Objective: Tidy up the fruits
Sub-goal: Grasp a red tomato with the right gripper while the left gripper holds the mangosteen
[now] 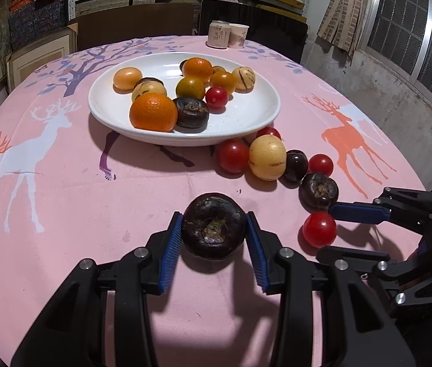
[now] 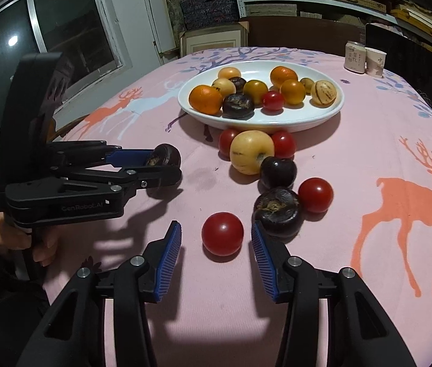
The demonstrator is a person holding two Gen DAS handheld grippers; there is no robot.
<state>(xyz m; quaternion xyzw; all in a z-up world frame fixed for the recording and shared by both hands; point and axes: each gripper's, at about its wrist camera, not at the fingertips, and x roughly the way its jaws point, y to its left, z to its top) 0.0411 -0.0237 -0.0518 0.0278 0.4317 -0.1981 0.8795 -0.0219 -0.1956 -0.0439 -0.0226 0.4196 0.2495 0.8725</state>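
Observation:
My left gripper (image 1: 214,227) is shut on a dark water chestnut (image 1: 214,225), low over the pink tablecloth; it also shows in the right wrist view (image 2: 164,155). My right gripper (image 2: 216,235) is open around a red cherry tomato (image 2: 222,233) that rests on the cloth, pads not touching it. The white plate (image 1: 246,119) holds oranges, yellow fruits, a tomato and dark chestnuts. In front of the plate lie loose fruits: a yellow fruit (image 2: 251,152), tomatoes and dark chestnuts (image 2: 278,209).
A can (image 1: 218,34) and a paper cup (image 1: 238,35) stand at the table's far edge. Shelves with boxes and a dark chair back are behind the table. A window is at the side.

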